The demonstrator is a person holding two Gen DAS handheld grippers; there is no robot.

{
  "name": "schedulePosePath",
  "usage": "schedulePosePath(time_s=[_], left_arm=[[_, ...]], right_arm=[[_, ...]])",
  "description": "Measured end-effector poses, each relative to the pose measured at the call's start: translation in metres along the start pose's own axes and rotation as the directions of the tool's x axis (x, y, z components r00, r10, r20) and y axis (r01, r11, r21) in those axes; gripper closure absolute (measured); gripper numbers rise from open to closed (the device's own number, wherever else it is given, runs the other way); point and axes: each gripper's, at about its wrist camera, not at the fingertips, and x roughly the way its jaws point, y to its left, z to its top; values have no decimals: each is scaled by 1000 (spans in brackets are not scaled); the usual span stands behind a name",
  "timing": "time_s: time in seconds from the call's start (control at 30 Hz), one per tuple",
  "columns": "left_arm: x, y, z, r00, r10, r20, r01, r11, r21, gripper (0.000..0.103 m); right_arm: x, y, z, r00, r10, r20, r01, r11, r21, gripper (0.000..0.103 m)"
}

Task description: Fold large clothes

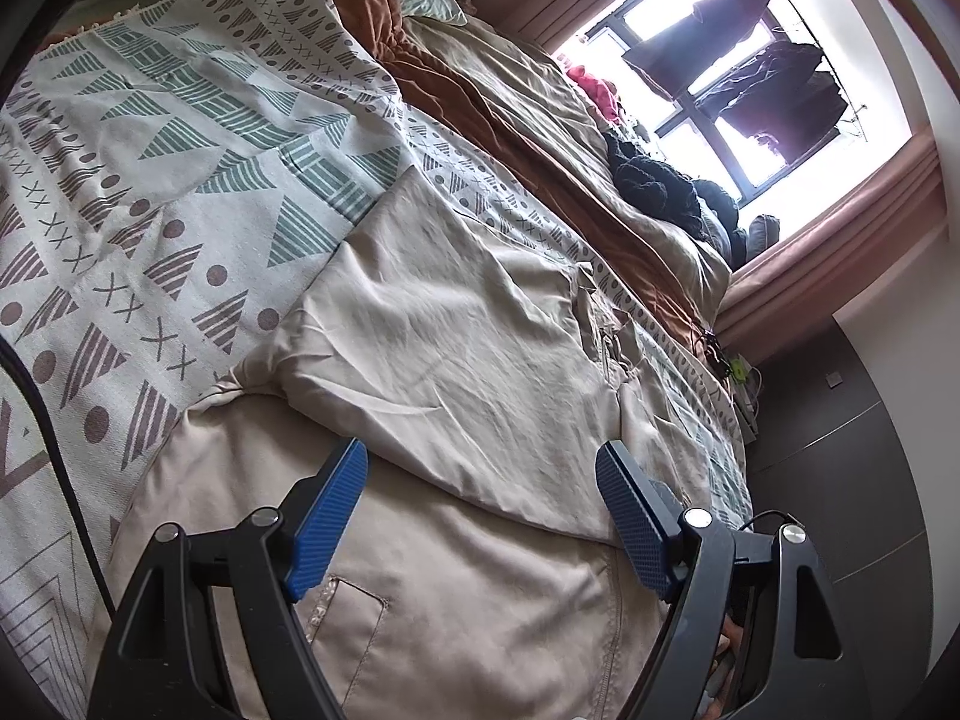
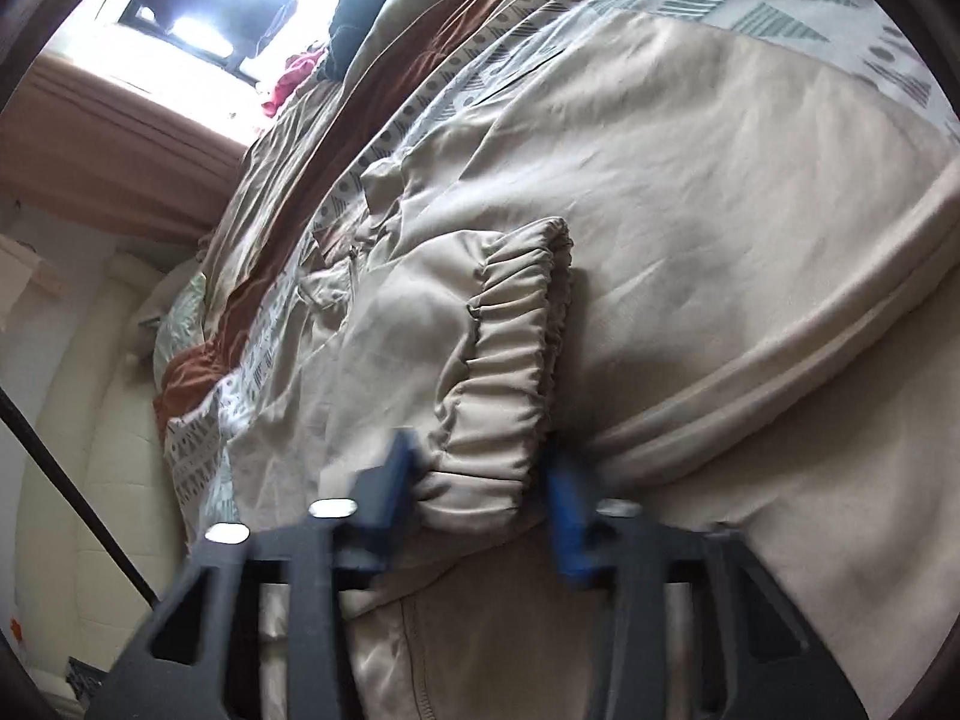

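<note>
blurred right claw (image 2: 480,492) straddles beige cuff (image 2: 510,372) (grip unclear).

Daylight from blown-out window (image 1: 738,78); right wrist view motion-blurred at claw (image 2: 480,504); fisheye bending, dark vignette edges.

The garment (image 1: 456,360) lies spread on the patterned blanket (image 1: 150,180), which covers the bed (image 1: 648,276). Beyond it a quilt (image 1: 528,138) runs along the bed, with a heap of clothes (image 1: 660,180) on its far end, below the window (image 1: 720,60). In the right wrist view an elastic cuff (image 2: 516,372) lies folded over the garment, its near end between the fingers of the right claw (image 2: 486,480). The left claw (image 1: 480,516) hangs above the garment.
</note>
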Motion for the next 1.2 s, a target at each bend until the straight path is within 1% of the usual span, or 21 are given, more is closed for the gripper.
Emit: schedulePosePath(time_s=[0.07, 0.1, 0.17, 0.23, 0.33, 0.4, 0.47, 0.53, 0.6, 0.63, 0.67, 0.7, 0.73, 0.77, 0.83, 0.93, 1.0, 1.03, 1.1, 1.2], left_arm=[[-1, 2, 0, 1000, 2, 4, -2, 1000, -8, 23], [-1, 3, 0, 1000, 2, 5, -2, 1000, -13, 23], [-1, 4, 0, 1000, 0, 6, 0, 1000, -21, 23], [-1, 4, 0, 1000, -1, 3, 1, 1000, -19, 23], [-1, 5, 1, 1000, -3, 1, 3, 1000, -14, 23], [-2, 6, 2, 1000, 0, 5, 0, 1000, -17, 23], [-3, 8, 3, 1000, 4, 8, -4, 1000, -23, 23], [-2, 10, 4, 1000, 9, 7, -9, 1000, -29, 23], [0, 11, 4, 1000, 11, 4, -11, 1000, -27, 23], [0, 11, 4, 1000, 13, 2, -13, 1000, -25, 23], [0, 12, 4, 1000, 16, 2, -16, 1000, -24, 23], [0, 13, 5, 1000, 19, 3, -19, 1000, -24, 23], [0, 14, 5, 1000, 21, 4, -21, 999, -25, 23], [-1, 15, 5, 1000, 24, 5, -24, 999, -27, 23], [-2, 17, 5, 1000, 29, 9, -29, 999, -33, 23], [-5, 19, 6, 999, 35, 15, -34, 998, -44, 23], [-7, 19, 7, 999, 35, 17, -34, 998, -50, 23], [-7, 17, 6, 999, 34, 17, -34, 998, -49, 23], [-9, 12, 6, 999, 36, 15, -35, 999, -40, 23], [-16, 2, 4, 999, 41, 13, -41, 999, -18, 23]], right_arm=[[-8, 6, -3, 1000, 6, 15, -5, 1000, -23, 86], [-14, 7, -3, 1000, 5, 16, -5, 999, -42, 89], [-20, 20, -8, 1000, 18, 22, -16, 996, -90, 92], [-30, 41, -14, 998, 29, 48, -21, 988, -155, 94], [-36, 65, -22, 993, 91, 71, -71, 968, -242, 96], [-40, 87, -32, 987, 137, 79, -105, 943, -316, 96], [-41, 98, -42, 983, 171, 67, -135, 922, -362, 96], [-36, 114, -55, 981, 192, 32, -162, 897, -412, 96], [-27, 127, -65, 980, 198, -5, -179, 876, -449, 92], [-20, 135, -73, 974, 222, -50, -220, 865, -451, 89], [-15, 135, -77, 958, 266, -108, -286, 858, -427, 83], [-7, 136, -78, 936, 306, -173, -351, 851, -391, 76], [-1, 136, -80, 926, 316, -206, -373, 851, -371, 53], [5, 136, -86, 927, 301, -225, -366, 857, -363, 31], [6, 134, -92, 941, 268, -207, -330, 862, -384, 30], [7, 127, -92, 942, 255, -218, -321, 872, -369, 30], [3, 123, -88, 950, 238, -200, -297, 885, -358, 30], [5, 127, -79, 954, 229, -193, -285, 891, -352, 30], [-3, 121, -73, 964, 209, -166, -254, 909, -331, 30], [-25, 115, -70, 974, 187, -128, -219, 924, -314, 30]])
